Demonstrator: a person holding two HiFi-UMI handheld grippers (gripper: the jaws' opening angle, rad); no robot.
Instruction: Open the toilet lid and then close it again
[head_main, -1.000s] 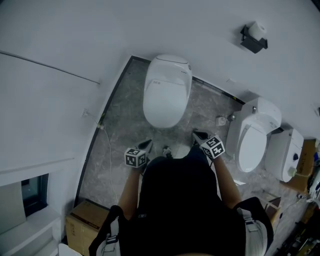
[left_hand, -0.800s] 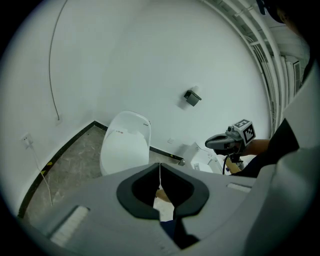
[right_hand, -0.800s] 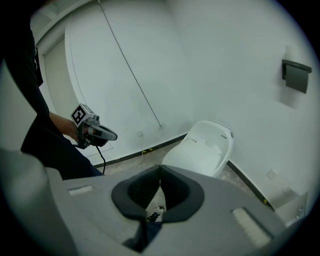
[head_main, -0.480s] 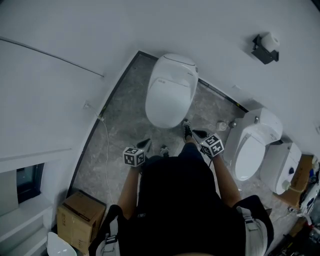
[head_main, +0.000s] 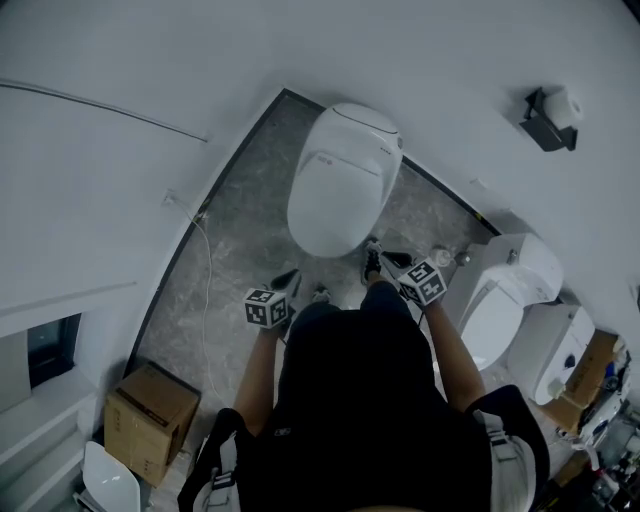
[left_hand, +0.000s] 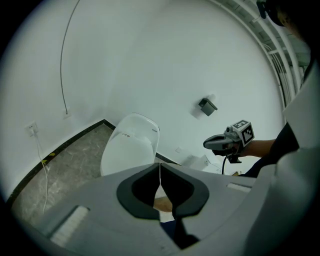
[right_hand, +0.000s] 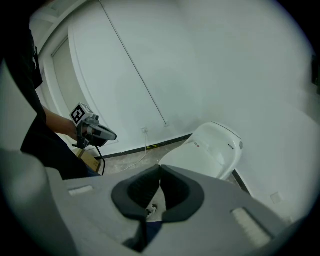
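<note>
Below, glossy oval toilet lid (head_main: 335, 190) down, left tool (left_hand: 160, 166) and right tool (right_hand: 160, 168) closed, empty.

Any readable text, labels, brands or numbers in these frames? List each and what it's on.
None legible.
Small dark mark on the toilet lid: too small and blurred to read.
Left marker cube and right marker cube: black-and-white square patterns, no words.

Ltg even, diffuse, cool; shadows soft. Walls (head_main: 120, 60) near blown-out. Gripper views: heavy fisheye w/ black vignette at corners (head view bends too). Faint sheen on toilet lid (head_main: 335, 190).
</note>
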